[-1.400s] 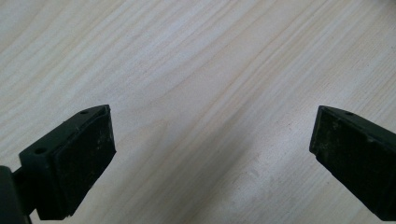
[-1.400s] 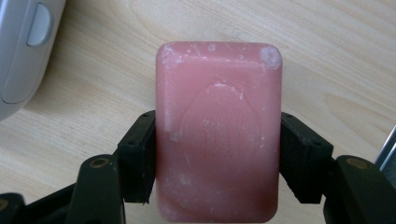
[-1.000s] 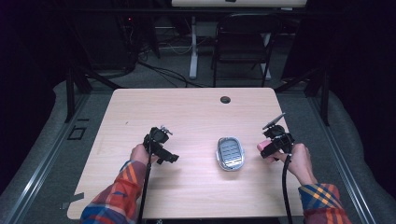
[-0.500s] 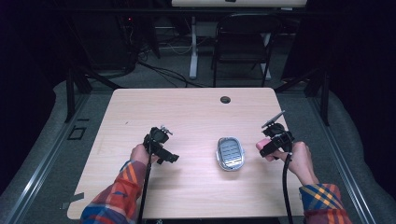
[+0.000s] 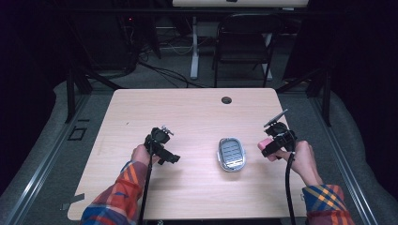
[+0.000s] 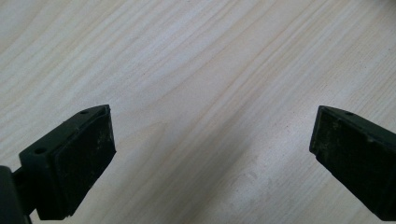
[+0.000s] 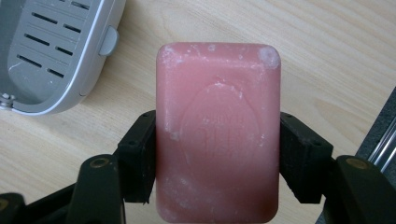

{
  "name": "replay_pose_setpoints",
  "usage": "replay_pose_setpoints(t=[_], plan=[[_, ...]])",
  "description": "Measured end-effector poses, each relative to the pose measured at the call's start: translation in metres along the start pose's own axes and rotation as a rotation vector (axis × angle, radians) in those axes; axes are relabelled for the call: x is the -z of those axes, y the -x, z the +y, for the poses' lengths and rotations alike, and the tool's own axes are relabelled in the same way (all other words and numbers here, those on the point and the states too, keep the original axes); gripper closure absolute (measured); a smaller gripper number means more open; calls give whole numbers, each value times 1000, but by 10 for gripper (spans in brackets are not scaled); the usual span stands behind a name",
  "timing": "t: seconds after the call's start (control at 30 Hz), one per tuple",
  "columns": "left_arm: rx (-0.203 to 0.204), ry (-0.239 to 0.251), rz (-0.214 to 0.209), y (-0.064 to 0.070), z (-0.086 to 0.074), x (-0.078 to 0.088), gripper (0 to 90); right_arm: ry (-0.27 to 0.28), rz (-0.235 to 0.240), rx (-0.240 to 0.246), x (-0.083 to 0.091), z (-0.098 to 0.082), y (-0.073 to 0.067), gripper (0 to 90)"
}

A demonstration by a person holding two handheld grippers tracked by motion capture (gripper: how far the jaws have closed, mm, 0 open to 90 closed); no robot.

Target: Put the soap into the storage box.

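A pink bar of soap (image 7: 217,130) is clamped between the jaws of my right gripper (image 7: 217,154), which is shut on it. In the high view that gripper (image 5: 271,146) hovers at the table's right side, just right of a grey slotted soap dish (image 5: 231,154). The same soap dish (image 7: 51,51) lies at the upper left of the right gripper view. My left gripper (image 5: 169,157) rests over the table left of the dish. Its jaws stand wide apart in the left gripper view (image 6: 212,154), with bare wood between them.
The light wooden table (image 5: 187,112) has a small dark cable hole (image 5: 226,100) near its far edge. A dark chair (image 5: 244,42) and a desk leg stand beyond the table. The table's right edge is close to the right hand.
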State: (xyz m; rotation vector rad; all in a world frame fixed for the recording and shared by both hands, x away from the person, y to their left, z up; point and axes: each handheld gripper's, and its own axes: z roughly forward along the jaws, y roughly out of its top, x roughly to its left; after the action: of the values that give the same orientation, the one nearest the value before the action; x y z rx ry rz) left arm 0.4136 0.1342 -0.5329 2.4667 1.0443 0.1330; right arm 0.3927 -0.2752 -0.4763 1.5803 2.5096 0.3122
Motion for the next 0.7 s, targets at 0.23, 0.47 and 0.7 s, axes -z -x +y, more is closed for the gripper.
replay_pose_setpoints(t=[0.23,0.47,0.7], plan=[[-3,-1,1,0,0,0,2,10,-4,11,7,4,-1,374],[-4,-5,-3,1,1,-1,1,5,-7,26,16,8,-3,374],[-3,-7,-4,1,1,-1,2,5,-5,47,19,14,-9,374]])
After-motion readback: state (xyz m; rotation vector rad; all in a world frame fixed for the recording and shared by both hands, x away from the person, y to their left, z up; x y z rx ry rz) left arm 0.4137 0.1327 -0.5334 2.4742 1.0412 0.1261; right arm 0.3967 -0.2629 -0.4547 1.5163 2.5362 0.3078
